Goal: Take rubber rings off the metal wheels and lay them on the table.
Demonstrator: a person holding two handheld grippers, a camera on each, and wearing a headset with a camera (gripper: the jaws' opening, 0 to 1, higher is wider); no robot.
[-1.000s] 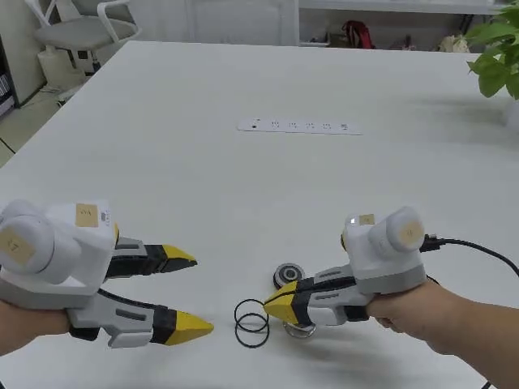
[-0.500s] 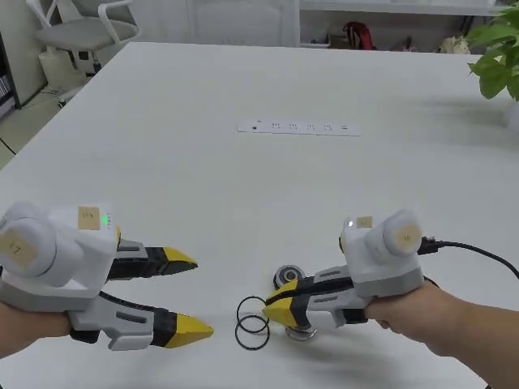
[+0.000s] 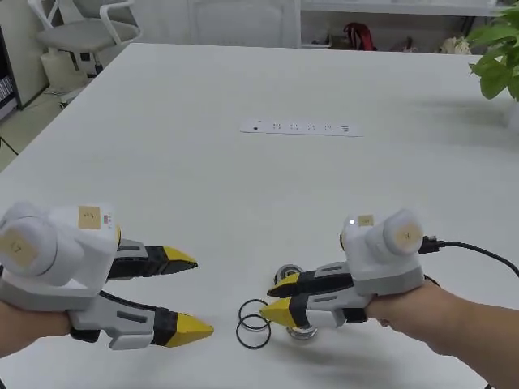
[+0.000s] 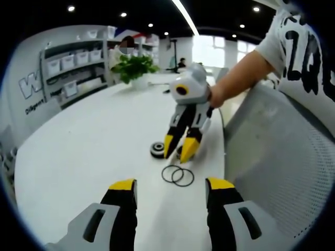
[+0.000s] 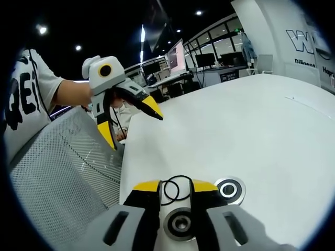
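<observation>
Two black rubber rings (image 3: 253, 323) lie overlapping on the white table (image 3: 243, 186), also seen ahead of my left gripper as rings (image 4: 178, 175) and just past my right jaws as rings (image 5: 175, 189). My right gripper (image 3: 276, 297) hovers low beside them with a narrow gap between its jaws. One metal wheel (image 3: 302, 331) lies under it and sits between the jaws as wheel (image 5: 180, 224). A second wheel (image 3: 287, 272) lies just behind it, seen also as wheel (image 5: 231, 188). My left gripper (image 3: 193, 294) is wide open and holds nothing, left of the rings.
A white power strip (image 3: 300, 127) lies mid-table, far from the work. A green plant (image 3: 496, 61) stands at the far right and a chair (image 3: 81, 28) beyond the far left corner. A black cable (image 3: 478, 251) trails from my right gripper.
My right gripper's jaws, together a second ago, have parted a little over the wheel. The left gripper, rings and wheels have stayed in place.
</observation>
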